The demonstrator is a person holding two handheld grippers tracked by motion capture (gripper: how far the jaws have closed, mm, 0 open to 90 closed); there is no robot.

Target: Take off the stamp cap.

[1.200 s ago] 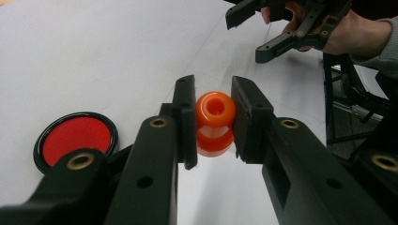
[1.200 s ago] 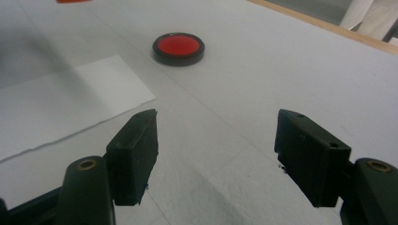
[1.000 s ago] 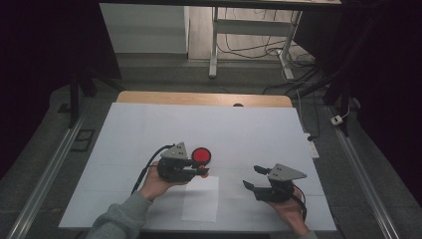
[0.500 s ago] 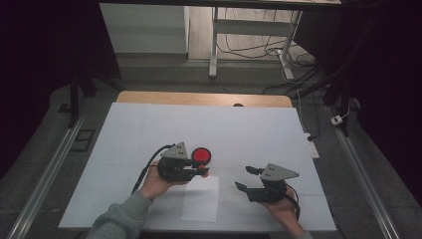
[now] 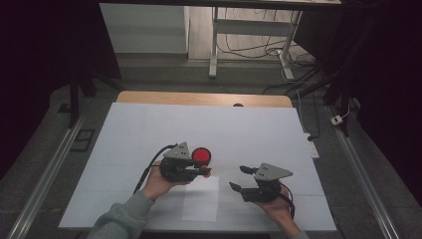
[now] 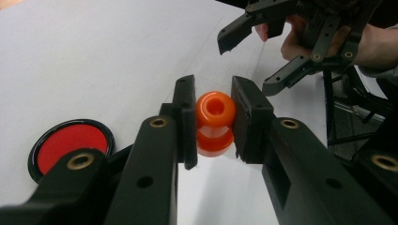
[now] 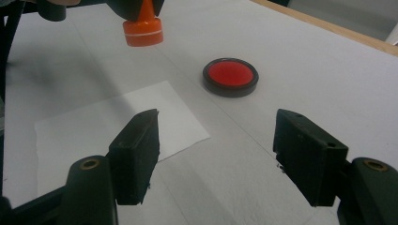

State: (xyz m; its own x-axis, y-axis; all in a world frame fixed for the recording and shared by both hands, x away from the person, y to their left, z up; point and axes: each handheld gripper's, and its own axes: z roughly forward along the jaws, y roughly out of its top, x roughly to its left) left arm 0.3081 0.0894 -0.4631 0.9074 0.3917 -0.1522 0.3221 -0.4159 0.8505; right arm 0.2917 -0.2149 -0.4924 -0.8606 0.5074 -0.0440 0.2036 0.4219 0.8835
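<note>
Nowhere on the objects can any brand, label or writing be read. The left hand-held gripper (image 6: pixel 213 119) pinches a small orange stamp (image 6: pixel 215 123) between its black jaws: a glossy plastic piece with a rounded knob, a narrow waist and a flared round base ringed by a thin pale line, as the right gripper view shows it (image 7: pixel 142 26). It hangs clear above the surface (image 5: pixel 149 124), which is covered in a smooth, matte white sheet with a strip of wood showing along the far edge. Just beside the left hand-held gripper lies a round ink pad (image 5: pixel 201 156), a flat red disc set in a black rim, resting on the surface (image 7: pixel 230 76). Nearer the person lies a thin rectangular sheet of white paper (image 5: pixel 201 199), flat, with slightly rough edges (image 7: pixel 108 126). The right hand-held gripper (image 5: pixel 239 178) has its jaws spread wide and holds nothing, hovering near the paper's right edge.
</note>
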